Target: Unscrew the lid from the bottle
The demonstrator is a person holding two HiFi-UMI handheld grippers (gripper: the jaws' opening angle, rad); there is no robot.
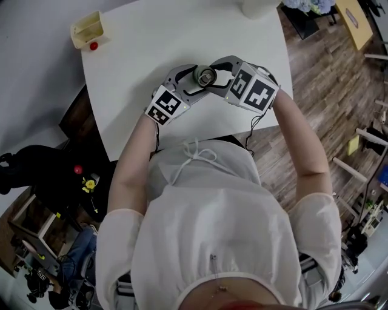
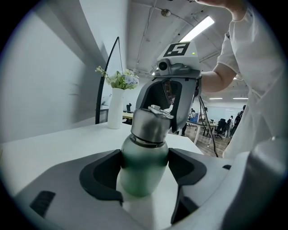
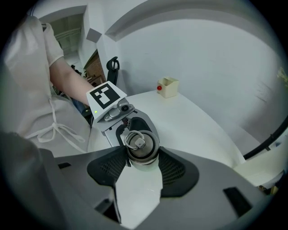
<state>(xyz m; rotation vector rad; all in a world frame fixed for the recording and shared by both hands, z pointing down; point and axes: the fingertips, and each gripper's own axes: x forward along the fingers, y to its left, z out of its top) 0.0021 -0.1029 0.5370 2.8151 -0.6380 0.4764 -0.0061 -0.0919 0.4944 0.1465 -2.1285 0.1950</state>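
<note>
Left hand-held gripper (image 2: 144, 174) pinching green bottle (image 2: 143, 161), right hand-held gripper (image 3: 142, 161) pinching its steel lid (image 3: 140, 144)

In the head view the left tool (image 1: 203, 77) and right tool (image 1: 213, 75) hide the bottle (image 2: 143, 170) below its lid (image 1: 207, 76), the white vase (image 1: 260, 7) at the counter's (image 1: 182, 36) far edge is cut off, and the red thing (image 1: 93, 46) at its far left corner is too small to tell.

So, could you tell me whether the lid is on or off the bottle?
On: the silver lid sits on the green bottle's neck, right gripper clamped around it.
</note>
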